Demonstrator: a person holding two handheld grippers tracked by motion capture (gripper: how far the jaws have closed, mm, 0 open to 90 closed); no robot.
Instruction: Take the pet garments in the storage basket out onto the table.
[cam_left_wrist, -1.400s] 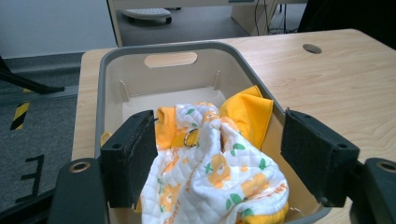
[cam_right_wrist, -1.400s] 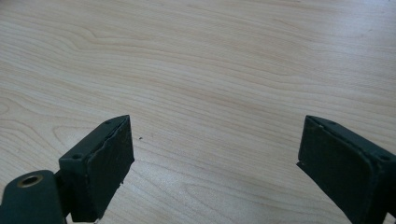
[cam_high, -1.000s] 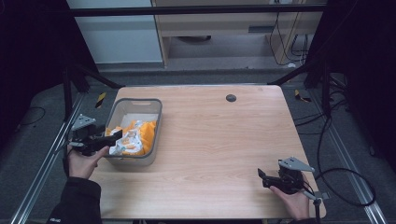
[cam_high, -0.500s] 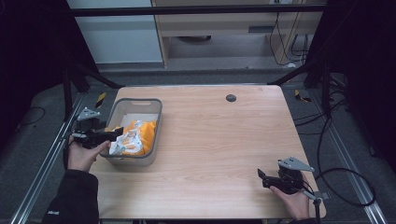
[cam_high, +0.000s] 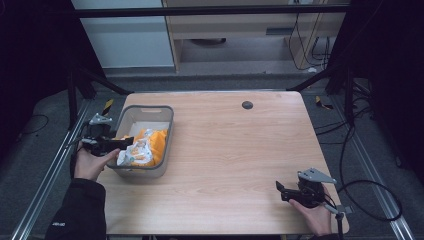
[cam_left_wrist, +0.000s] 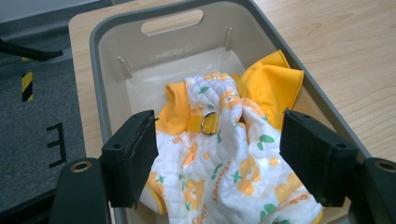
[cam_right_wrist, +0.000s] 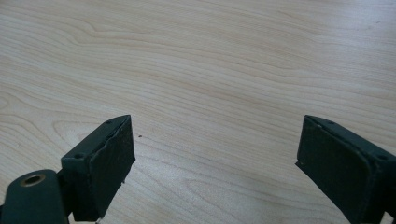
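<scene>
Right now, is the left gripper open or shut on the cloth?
Open. In its own view the left gripper has its jaws spread wide on either side of the floral cloth in the grey bin.

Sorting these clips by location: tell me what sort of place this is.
Probably a lab or workshop recording station, not a home. The wooden table stands inside a dark metal frame, loose cables trail over grey carpet, and black-and-yellow hazard tape marks the floor.

Both tongs (cam_high: 126, 143) (cam_high: 279, 190) agape, apart.
</scene>
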